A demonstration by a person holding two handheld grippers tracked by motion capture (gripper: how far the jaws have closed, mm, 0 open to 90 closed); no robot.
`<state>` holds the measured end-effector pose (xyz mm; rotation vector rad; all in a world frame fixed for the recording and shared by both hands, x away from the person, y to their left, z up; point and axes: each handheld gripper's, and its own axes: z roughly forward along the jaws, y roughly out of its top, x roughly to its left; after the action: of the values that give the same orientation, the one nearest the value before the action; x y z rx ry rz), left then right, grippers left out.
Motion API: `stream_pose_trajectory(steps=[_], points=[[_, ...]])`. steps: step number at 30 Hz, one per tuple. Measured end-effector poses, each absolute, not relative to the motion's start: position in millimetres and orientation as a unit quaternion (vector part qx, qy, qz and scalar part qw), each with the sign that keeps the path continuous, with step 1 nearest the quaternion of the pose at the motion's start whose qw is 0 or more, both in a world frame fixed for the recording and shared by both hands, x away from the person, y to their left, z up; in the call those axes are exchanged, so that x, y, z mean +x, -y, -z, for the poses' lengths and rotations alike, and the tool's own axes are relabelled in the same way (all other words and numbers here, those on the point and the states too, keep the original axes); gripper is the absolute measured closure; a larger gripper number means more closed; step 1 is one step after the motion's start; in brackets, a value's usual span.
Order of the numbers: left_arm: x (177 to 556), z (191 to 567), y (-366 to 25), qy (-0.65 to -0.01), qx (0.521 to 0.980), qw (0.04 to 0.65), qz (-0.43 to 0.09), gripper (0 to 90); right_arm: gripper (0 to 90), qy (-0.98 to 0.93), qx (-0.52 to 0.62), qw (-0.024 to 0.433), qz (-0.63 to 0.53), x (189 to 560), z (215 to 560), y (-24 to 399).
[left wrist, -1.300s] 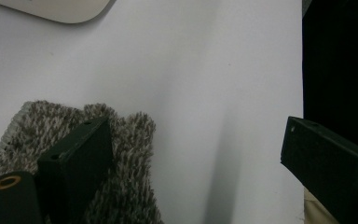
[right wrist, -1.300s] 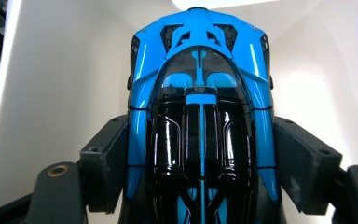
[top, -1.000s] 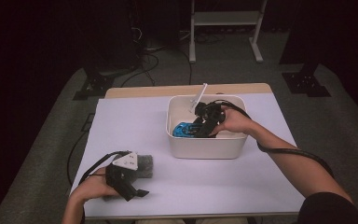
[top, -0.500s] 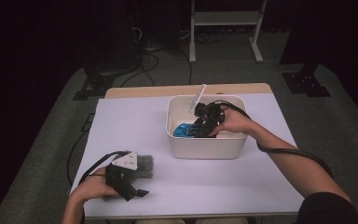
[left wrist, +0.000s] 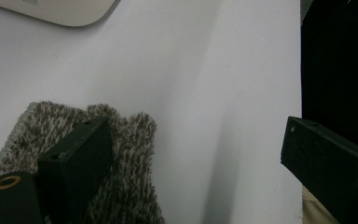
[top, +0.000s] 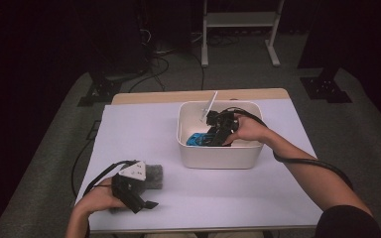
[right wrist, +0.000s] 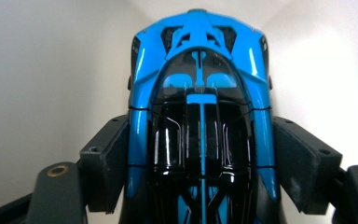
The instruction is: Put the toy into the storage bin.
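Observation:
A blue and black toy car [right wrist: 198,56] lies inside the white bin [top: 218,158], seen there as a blue patch [top: 197,140]. My right gripper [right wrist: 200,163] reaches down into the bin, and both pads press on the car's flanks. Near the table's front left corner my left gripper [top: 146,202] rests low with its jaws wide apart. One of its fingers [left wrist: 81,154] lies over a grey fuzzy cloth [left wrist: 126,154], while the other hangs past the table edge. The same cloth [top: 152,174] sits just behind that gripper in the high view.
A thin white stick [top: 209,106] leans out of the bin's far left corner. The bin's rounded corner [left wrist: 65,11] appears at the top of the left gripper view. White table surface [top: 144,134] stretches between the cloth and the bin. The table's front edge is close to my left gripper.

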<state>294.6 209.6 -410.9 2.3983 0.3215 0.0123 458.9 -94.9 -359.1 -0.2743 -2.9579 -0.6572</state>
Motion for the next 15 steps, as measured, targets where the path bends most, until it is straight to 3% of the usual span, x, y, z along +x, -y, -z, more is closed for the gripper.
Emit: stream_pose_trajectory(steps=[15], points=[[293, 411, -211, -0.123, 0.929, 0.349, -0.002, 8.3, 27.4, 0.98, -0.092, 0.042, 0.17, 458, 371, 90]])
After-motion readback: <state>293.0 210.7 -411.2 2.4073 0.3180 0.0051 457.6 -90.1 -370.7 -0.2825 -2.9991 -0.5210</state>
